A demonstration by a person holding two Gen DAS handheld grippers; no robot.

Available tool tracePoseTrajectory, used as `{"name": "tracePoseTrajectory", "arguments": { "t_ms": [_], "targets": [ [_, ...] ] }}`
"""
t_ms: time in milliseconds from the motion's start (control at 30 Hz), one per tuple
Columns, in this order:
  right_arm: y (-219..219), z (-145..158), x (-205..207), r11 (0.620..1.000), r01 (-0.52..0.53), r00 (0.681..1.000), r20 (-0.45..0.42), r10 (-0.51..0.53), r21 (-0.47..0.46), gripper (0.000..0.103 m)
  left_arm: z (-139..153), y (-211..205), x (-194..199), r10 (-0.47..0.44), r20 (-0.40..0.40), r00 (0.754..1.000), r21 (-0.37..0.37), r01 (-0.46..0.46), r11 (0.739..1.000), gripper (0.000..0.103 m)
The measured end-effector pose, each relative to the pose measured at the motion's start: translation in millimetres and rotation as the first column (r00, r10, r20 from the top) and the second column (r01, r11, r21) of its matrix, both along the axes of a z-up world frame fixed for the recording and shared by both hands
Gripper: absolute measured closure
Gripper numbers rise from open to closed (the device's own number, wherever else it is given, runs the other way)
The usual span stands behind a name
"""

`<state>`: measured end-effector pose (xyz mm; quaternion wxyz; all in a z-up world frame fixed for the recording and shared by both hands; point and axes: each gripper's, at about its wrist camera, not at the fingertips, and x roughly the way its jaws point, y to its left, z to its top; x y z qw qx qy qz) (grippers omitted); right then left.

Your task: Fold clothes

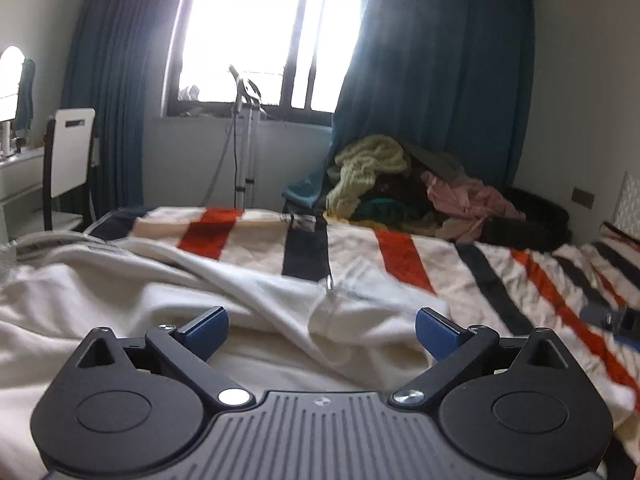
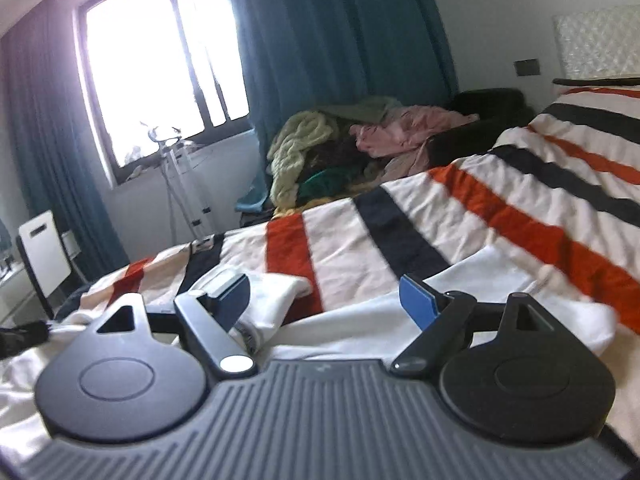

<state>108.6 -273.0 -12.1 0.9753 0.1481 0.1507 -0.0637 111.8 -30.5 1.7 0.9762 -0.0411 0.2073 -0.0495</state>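
A cream-white garment [image 1: 168, 284] lies rumpled on the striped bedspread [image 1: 400, 256], spreading from the left edge to the middle. My left gripper [image 1: 322, 330] hovers low over it, open, blue pads wide apart with only loose cloth below. In the right wrist view the same white garment [image 2: 360, 316] lies in front of my right gripper [image 2: 326, 304], which is open too and holds nothing. The tip of the other gripper [image 1: 612, 318] shows at the right edge of the left wrist view.
A heap of unfolded clothes [image 1: 400, 184], yellow-green, pink and dark, sits at the far side of the bed by the blue curtain [image 1: 440, 80]. A white chair [image 1: 68, 152] and a desk stand at left. A metal stand [image 1: 244, 140] is below the window.
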Motion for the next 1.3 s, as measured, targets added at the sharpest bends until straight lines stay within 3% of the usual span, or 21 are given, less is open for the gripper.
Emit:
{"name": "tracePoseTrajectory", "arguments": {
  "t_ms": [200,533,800,1033,1200,1300],
  "targets": [
    [24.2,-12.4,13.7,0.997,-0.025,1.000,0.016,0.026,-0.069,0.020,-35.2,9.5,7.1,-0.003,-0.044,0.999,-0.001,0.003,1.000,0.002],
    [32.7,-27.5,32.4,0.995,-0.029,0.999,-0.022,0.027,-0.098,0.020,-52.2,7.4,11.7,-0.037,-0.133,0.991,0.003,0.037,0.999,0.002],
    [37.5,-29.3,30.5,0.992,-0.037,0.999,-0.045,0.032,-0.122,0.020,-47.5,2.7,3.0,-0.030,-0.161,0.986,0.042,0.038,0.998,0.002],
    [28.4,-34.2,35.9,0.997,-0.018,0.996,-0.088,0.011,-0.074,0.020,-5.2,-25.5,-16.4,0.057,-0.262,0.963,0.184,-0.008,0.983,0.002],
    [15.9,-37.2,40.1,0.999,0.025,0.991,-0.128,-0.029,-0.031,0.020,60.8,-59.8,-50.6,0.019,-0.363,0.932,0.192,0.055,0.980,0.001],
    [14.2,-39.5,42.3,0.999,0.031,0.988,-0.148,-0.034,-0.021,0.020,85.9,-83.2,-81.1,-0.035,-0.405,0.914,0.198,0.125,0.972,0.000]
  ]
}}
